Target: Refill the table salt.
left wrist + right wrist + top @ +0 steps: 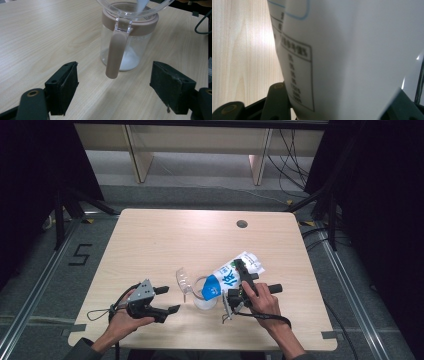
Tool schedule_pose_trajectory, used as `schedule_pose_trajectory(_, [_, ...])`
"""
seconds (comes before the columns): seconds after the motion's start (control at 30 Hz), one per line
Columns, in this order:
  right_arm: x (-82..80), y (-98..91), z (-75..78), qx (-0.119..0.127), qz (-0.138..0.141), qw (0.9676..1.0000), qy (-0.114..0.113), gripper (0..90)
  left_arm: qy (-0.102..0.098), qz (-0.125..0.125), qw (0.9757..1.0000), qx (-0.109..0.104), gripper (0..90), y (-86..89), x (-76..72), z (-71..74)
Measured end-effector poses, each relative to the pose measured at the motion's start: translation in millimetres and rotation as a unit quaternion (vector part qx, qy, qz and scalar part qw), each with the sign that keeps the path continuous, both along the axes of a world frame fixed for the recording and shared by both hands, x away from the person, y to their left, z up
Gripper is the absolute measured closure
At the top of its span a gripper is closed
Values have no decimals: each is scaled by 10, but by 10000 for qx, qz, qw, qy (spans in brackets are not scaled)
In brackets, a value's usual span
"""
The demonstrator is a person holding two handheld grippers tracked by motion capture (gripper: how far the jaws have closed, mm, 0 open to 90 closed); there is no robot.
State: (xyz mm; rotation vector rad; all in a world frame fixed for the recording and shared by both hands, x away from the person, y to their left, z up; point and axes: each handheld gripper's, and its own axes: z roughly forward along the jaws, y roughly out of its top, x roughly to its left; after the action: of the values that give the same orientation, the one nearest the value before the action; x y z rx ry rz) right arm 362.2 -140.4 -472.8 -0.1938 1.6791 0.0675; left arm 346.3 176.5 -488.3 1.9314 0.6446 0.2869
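Carton: a white-and-blue milk carton (231, 277) is held tilted, spout end down to the left, over the jar; it lies right of centre, in the near half of the table.
Right gripper: the right gripper (239, 281) is clamped across the carton's body at about half opening; in the right gripper view the carton's white printed side (352, 55) is seen pressed between both black jaws.
Left gripper: the left gripper (167, 299) is held near the near-left part of the table with its jaws wide apart and nothing between them; it is pointed right, toward the jar, and kept apart from it.
Jar: a clear jar (126, 41) with a brownish collar and handle is stood just beside the carton's lower end, a white layer being seen at its bottom; its clear lid (183, 279) is swung open to the left.
Near edge: both forearms are brought in over it.
Table: the wooden table (150, 240) is left bare across its far half and left side.
Far edge: a small round hole (242, 224) is set near the far right.
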Motion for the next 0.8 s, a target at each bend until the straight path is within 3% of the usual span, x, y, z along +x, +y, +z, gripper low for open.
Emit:
schedule_pose_trajectory(0.1, [2, -2, -2, 25, -18, 10000, 29, 502, -23, -27, 10000, 11, 217, 2, 3, 1])
schedule_pose_trajectory(0.17, [11, 1, 18, -101, 28, 9999, 25, 503, -22, -25, 10000, 14, 217, 1, 3, 1])
schedule_pose_trajectory(0.3, [7, -5, 1, 30, 3, 10000, 53, 503, 2, 1, 10000, -3, 217, -1, 0, -1])
schedule_pose_trajectory(0.8, [8, -8, 4, 16, 15, 10000, 21, 503, 10, 1, 10000, 0, 217, -1, 0, -2])
